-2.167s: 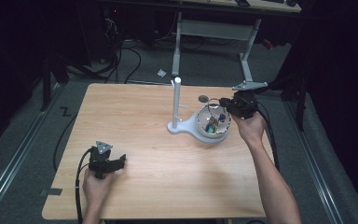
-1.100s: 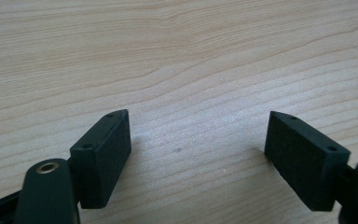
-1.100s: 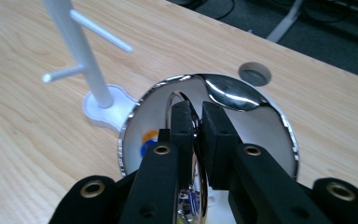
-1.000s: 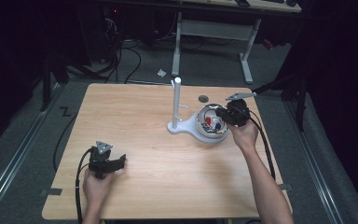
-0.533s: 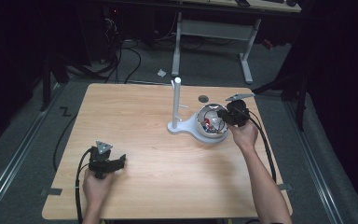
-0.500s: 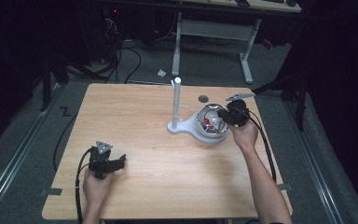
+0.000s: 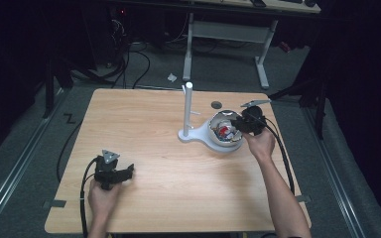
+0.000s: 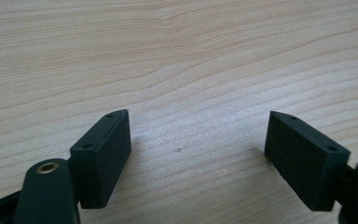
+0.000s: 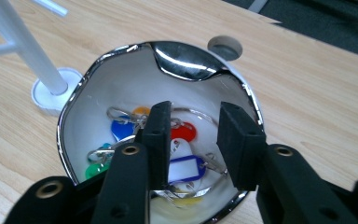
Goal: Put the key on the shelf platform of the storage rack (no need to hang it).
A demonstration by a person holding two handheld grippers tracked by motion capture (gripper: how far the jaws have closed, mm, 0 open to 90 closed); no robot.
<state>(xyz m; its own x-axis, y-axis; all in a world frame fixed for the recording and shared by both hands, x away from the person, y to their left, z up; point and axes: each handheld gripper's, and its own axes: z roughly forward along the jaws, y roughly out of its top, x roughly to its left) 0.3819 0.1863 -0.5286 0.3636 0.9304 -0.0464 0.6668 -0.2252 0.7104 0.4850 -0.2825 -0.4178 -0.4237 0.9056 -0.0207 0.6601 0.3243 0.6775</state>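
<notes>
A shiny metal bowl (image 7: 217,143) stands on the wooden table (image 7: 154,144), right of centre. The right gripper view looks into the bowl (image 9: 66,126), where several key tags lie: a blue tag (image 9: 120,130), a red tag (image 9: 185,134), a blue-framed white tag (image 9: 186,169) and a green tag (image 9: 93,170). My right gripper (image 9: 196,116) hangs over the bowl (image 7: 243,123); its jaws have just been opening and stand partly apart with nothing gripped between them. Near the table's front left, my left gripper (image 7: 113,171) rests with its jaws (image 8: 198,140) wide apart over bare wood.
A white stand with an upright pole (image 7: 189,106) sits just left of the bowl, its pole (image 9: 25,46) close to the rim. A round hole (image 7: 216,104) lies in the tabletop behind the bowl. Cables trail off the table's front edge.
Since the earliest frame my right gripper has shifted a little left, over the bowl. My left gripper has stayed put.
</notes>
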